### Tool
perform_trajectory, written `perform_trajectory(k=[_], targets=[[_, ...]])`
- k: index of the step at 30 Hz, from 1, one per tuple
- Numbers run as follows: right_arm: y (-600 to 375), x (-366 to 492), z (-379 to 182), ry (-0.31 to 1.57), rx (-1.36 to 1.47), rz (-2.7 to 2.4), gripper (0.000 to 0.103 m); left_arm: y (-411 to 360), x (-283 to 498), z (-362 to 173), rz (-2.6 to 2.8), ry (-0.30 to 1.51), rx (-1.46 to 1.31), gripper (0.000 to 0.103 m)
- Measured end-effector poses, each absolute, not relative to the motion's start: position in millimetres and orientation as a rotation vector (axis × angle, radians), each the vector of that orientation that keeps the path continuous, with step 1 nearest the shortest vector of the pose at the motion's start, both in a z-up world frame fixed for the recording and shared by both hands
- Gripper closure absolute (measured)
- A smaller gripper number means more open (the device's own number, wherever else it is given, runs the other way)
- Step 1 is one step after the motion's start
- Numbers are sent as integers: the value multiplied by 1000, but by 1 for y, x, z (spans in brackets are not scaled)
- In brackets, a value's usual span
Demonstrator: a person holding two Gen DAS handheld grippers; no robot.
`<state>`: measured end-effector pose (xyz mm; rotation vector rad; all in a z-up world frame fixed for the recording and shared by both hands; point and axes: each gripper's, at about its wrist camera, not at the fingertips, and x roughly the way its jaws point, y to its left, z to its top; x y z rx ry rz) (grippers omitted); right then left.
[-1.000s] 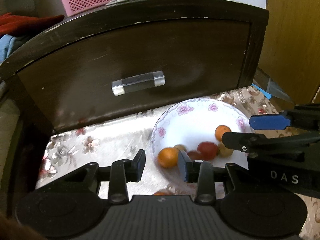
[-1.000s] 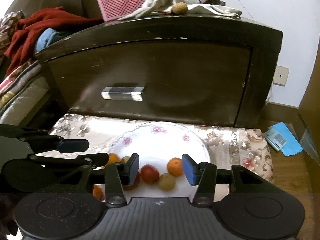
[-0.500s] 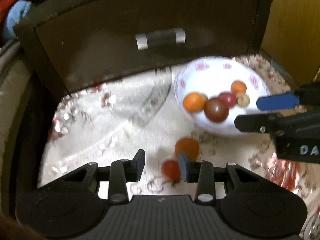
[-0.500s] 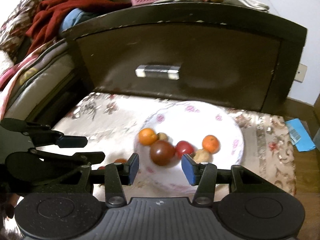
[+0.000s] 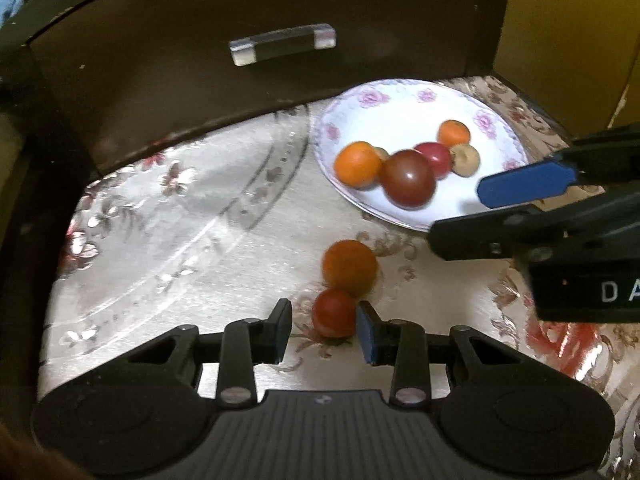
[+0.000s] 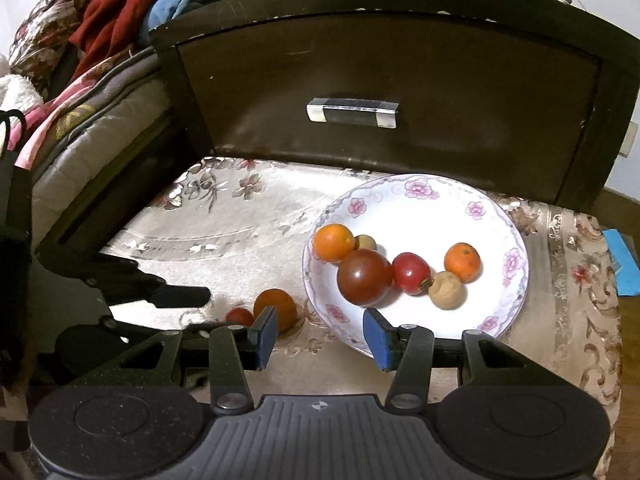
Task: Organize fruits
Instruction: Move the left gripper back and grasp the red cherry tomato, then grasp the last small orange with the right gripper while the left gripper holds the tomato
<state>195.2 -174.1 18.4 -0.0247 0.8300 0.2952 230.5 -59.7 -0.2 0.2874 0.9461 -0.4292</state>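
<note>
A white floral plate (image 5: 400,120) (image 6: 516,248) on a patterned cloth holds several fruits: two oranges, a big dark tomato (image 5: 408,179) (image 6: 364,277), a red tomato and two small tan fruits. An orange (image 5: 349,267) (image 6: 276,309) and a small red tomato (image 5: 334,313) (image 6: 239,316) lie on the cloth beside the plate. My left gripper (image 5: 324,330) is open, its jaws either side of the small red tomato, right pad close to it. My right gripper (image 6: 320,330) is open and empty over the plate's near rim.
A dark wooden drawer front with a metal handle (image 5: 282,43) (image 6: 353,112) stands right behind the cloth. Bedding and red clothes (image 6: 116,4) lie to the left. A blue item (image 6: 624,264) lies on the floor at right.
Both grippers pulled back and up from the plate; the view now takes in the loose orange and small tomato, and my left gripper's jaws have come down around the small tomato.
</note>
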Motion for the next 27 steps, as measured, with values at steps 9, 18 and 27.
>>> perform_trajectory(k=[9, 18, 27], targets=[[-169, 197, 13, 845, -23, 311, 61, -59, 231, -7, -475, 980, 229, 66], [-172, 199, 10, 860, -14, 309, 61, -61, 231, -11, -464, 974, 197, 67], [-163, 202, 6, 893, -11, 334, 61, -53, 233, -7, -448, 1007, 213, 68]])
